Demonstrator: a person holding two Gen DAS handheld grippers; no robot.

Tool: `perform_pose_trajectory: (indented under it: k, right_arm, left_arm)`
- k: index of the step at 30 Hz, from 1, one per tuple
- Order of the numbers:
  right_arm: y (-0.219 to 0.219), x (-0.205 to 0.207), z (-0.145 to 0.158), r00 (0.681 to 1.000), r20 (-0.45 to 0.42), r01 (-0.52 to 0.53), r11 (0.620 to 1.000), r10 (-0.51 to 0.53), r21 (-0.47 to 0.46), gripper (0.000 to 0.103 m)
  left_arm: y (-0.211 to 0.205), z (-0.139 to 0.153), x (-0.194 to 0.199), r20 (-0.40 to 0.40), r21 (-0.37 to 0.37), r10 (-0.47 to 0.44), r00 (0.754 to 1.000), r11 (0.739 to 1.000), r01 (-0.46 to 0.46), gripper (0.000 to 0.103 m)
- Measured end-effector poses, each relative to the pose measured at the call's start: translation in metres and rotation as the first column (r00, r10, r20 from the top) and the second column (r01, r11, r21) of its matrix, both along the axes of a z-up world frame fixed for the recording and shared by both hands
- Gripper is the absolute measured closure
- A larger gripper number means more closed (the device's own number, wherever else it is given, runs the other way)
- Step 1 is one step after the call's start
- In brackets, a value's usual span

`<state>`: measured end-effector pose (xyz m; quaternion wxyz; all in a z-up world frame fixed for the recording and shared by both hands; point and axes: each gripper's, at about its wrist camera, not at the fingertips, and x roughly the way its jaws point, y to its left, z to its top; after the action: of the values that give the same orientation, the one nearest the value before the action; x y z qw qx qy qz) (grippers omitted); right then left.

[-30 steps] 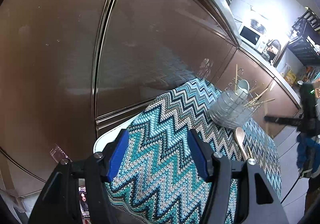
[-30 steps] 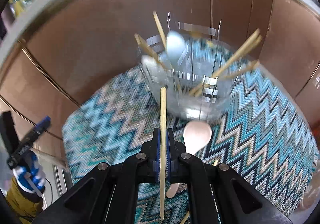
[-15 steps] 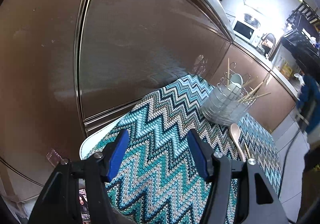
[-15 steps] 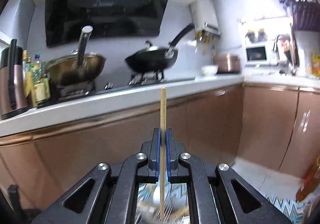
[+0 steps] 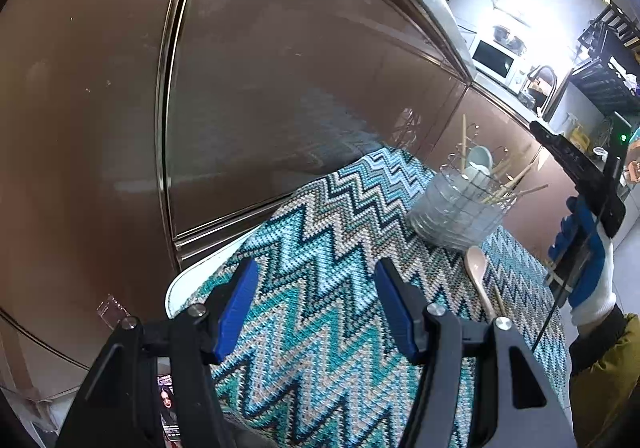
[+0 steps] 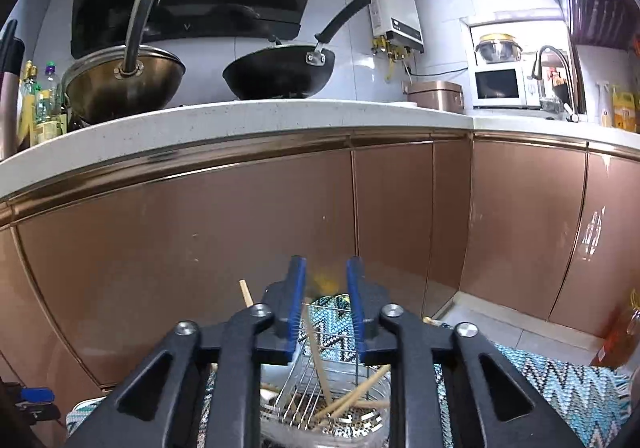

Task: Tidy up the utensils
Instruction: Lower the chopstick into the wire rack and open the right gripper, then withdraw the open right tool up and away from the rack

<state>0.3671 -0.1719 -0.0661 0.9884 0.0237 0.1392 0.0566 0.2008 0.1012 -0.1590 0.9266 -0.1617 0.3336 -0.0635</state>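
Both sets of jaws are spread and empty, right gripper point(image 6: 326, 312) above the holder point(image 5: 456, 207), and reaching for the spoon point(image 5: 478, 280) beside the holder could tip it.

Teal/white zigzag tablecloth point(image 5: 320, 312), pink spoon point(image 5: 476, 272), bronze cabinets point(image 6: 400, 215).
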Motion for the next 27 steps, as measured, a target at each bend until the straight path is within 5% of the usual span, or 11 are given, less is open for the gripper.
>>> perform_pose_trajectory:
  k: [11, 27]
  right_arm:
    - [-0.01, -0.077, 0.056, 0.997, 0.019, -0.068, 0.997, 0.068, -0.041, 0.07]
    - [-0.041, -0.202, 0.056, 0.981, -0.149, -0.14, 0.986, 0.126, -0.089, 0.067]
  left_arm:
    - [-0.004, 0.056, -0.042, 0.097, 0.042, -0.002, 0.995, 0.999, -0.003, 0.044]
    - [-0.046, 0.131, -0.12, 0.205, 0.114, -0.029, 0.978, 0.993, 0.006, 0.044]
